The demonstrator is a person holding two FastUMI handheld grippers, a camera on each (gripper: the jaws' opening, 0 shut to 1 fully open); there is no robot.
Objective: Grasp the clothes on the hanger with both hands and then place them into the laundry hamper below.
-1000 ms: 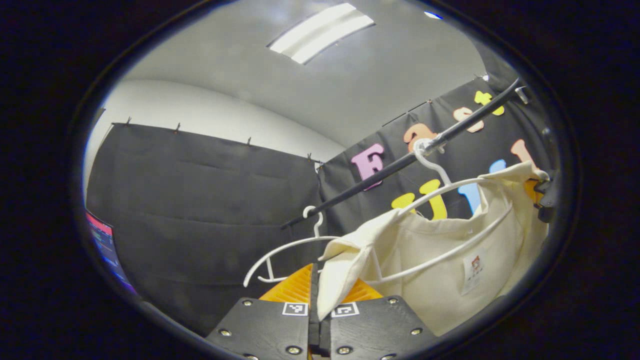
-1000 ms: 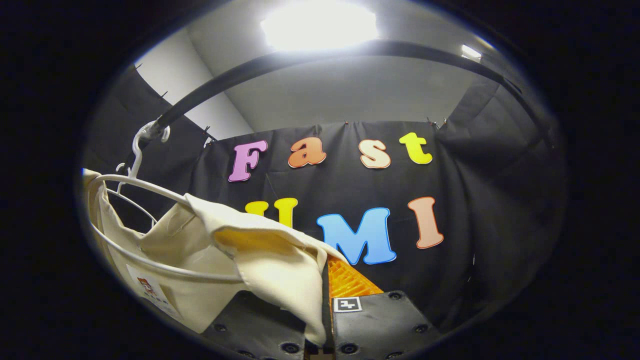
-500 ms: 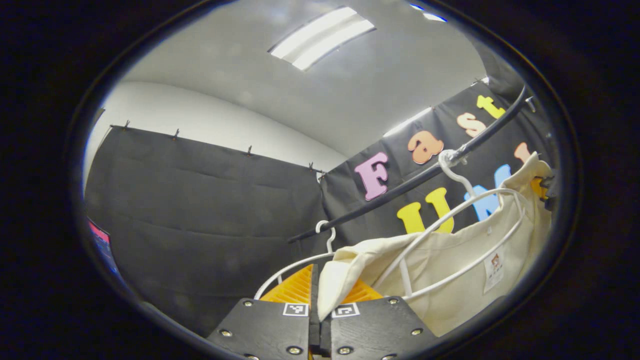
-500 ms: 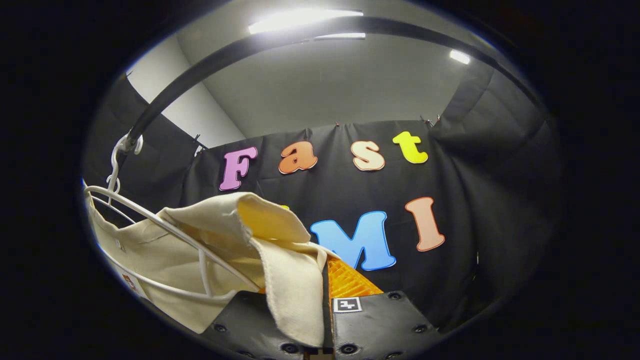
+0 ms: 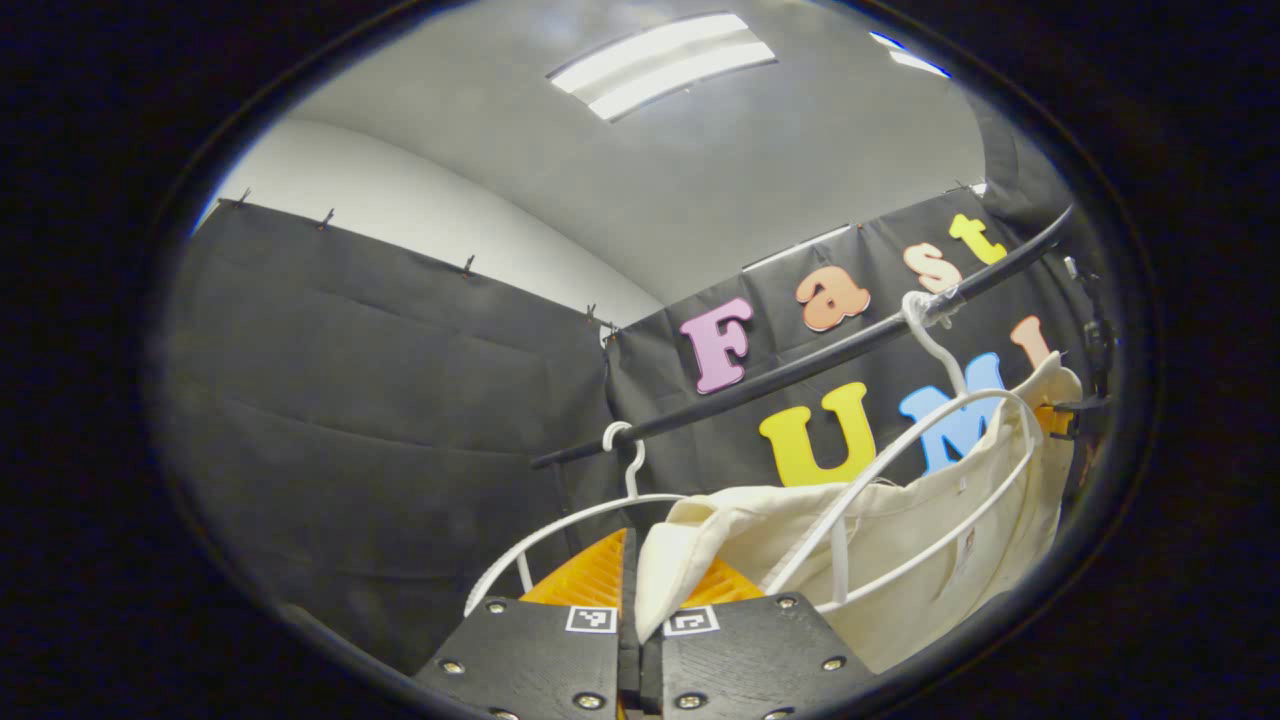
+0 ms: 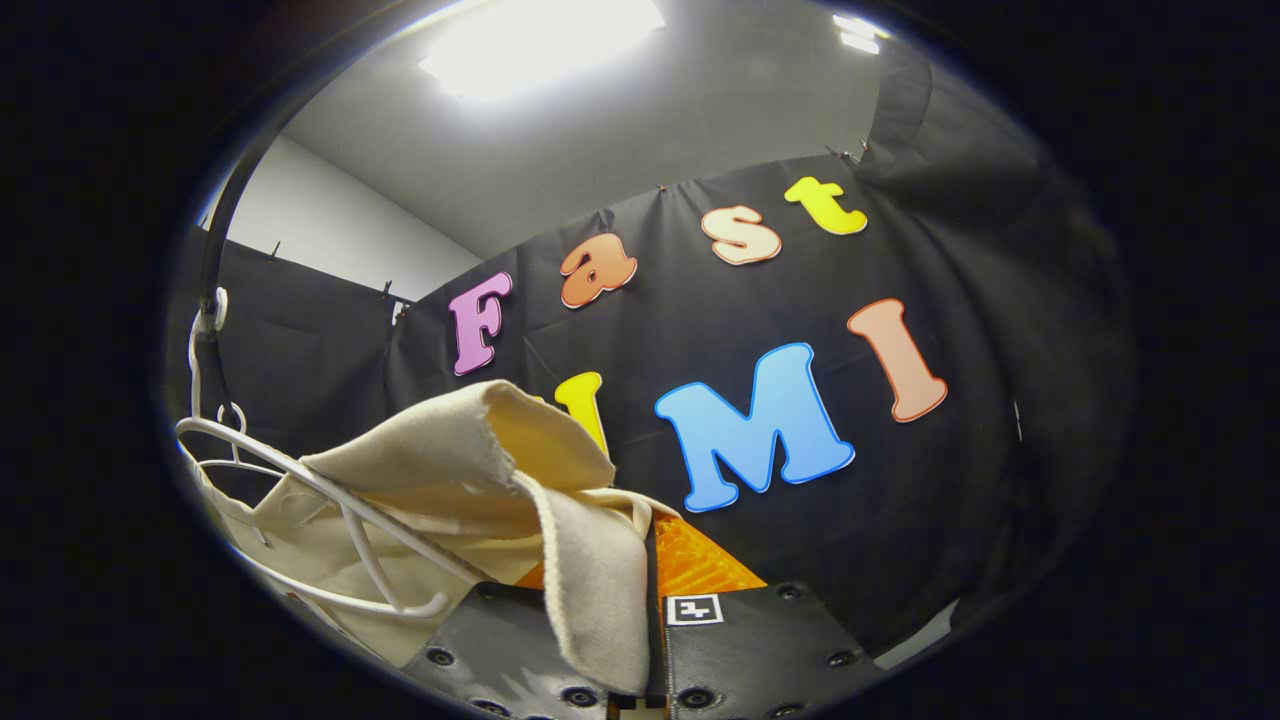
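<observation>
Behind left tongs: second hanger.

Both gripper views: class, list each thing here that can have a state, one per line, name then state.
Left gripper: shut on the garment.
Right gripper: shut on the garment.
Garment: cream, partly off its hanger, pinched at both ends, not yet in the hamper.
Hanger: white, tilted, hooked on the rail, inside the garment.
Second hanger: white, bare, hooked on the rail.
Rail: black, carrying both hangers.
Ceiling light: on.
</observation>
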